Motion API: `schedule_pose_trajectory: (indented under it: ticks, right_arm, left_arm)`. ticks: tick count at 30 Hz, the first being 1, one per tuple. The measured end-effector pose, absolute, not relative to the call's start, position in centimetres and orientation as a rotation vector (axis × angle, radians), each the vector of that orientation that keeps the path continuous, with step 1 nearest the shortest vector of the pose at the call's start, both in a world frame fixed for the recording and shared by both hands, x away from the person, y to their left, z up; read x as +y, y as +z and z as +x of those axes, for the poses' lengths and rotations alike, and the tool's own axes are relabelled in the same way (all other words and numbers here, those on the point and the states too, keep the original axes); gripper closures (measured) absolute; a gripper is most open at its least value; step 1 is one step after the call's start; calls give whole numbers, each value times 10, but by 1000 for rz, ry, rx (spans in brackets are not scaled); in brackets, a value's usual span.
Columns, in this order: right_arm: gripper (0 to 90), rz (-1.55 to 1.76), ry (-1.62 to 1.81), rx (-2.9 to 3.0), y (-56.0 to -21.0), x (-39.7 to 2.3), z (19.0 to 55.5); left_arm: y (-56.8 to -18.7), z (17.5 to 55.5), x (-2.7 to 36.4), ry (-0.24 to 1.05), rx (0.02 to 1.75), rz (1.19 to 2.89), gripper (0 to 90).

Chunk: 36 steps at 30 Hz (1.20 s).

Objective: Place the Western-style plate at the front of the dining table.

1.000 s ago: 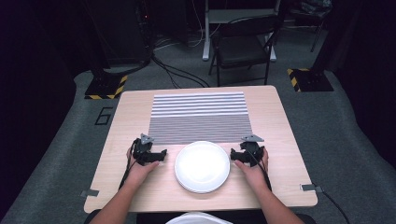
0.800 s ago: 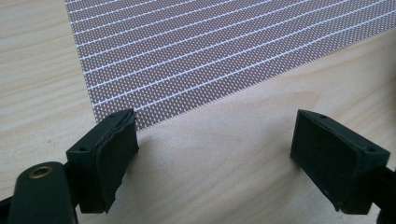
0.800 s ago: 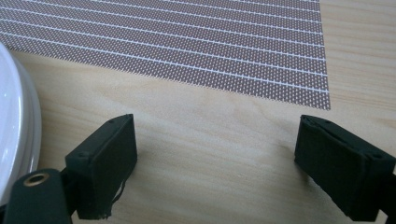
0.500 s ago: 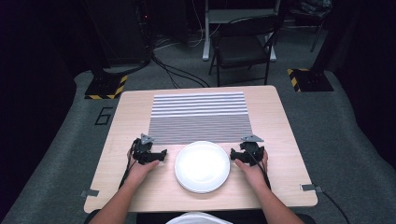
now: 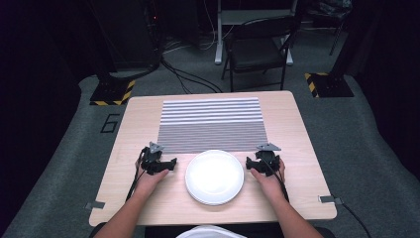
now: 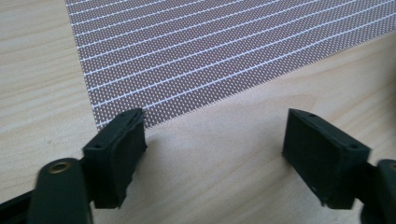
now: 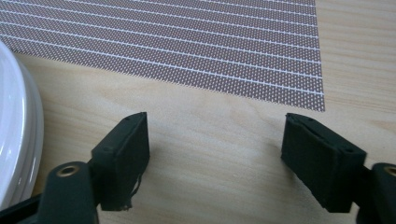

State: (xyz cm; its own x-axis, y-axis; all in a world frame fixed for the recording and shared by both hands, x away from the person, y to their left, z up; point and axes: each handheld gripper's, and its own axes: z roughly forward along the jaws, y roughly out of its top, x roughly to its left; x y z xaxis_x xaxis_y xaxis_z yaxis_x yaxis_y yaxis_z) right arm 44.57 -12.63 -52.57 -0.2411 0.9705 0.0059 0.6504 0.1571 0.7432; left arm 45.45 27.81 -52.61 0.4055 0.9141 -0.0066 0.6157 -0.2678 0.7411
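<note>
A white round plate lies on the wooden table near its front edge, between the two hands. My left gripper rests on the table just left of the plate, and its own view shows it open over bare wood. My right gripper sits just right of the plate; in its own view it is open too, with the plate's rim at the left. A grey striped placemat lies flat beyond both grippers, and its near edge is close ahead of the jaws.
A dark folding chair stands behind the table's far side. Cables run across the grey floor, and two black stands with yellow-striped bases flank the far corners.
</note>
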Motion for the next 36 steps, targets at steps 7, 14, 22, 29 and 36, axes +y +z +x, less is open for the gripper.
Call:
schedule_pose_trajectory:
  ticks: [7, 14, 22, 29, 36]
  right_arm:
    - [353, 1560, 894, 1983, -517, -127, 443]
    - [366, 1478, 925, 2058, -501, -117, 427]
    - [294, 1477, 995, 2122, -492, -115, 418]
    - [316, 1483, 1048, 2083, -482, -113, 411]
    - [399, 1464, 1048, 2007, -474, -112, 402]
  left_arm:
    - [-521, 448, 275, 550, 1337, 1988, 310]
    - [-507, 440, 274, 541, 1360, 1963, 335]
    - [-494, 435, 281, 535, 1386, 1911, 354]
    - [-483, 425, 276, 515, 1354, 1904, 323]
    - [-474, 417, 260, 526, 1324, 1923, 324]
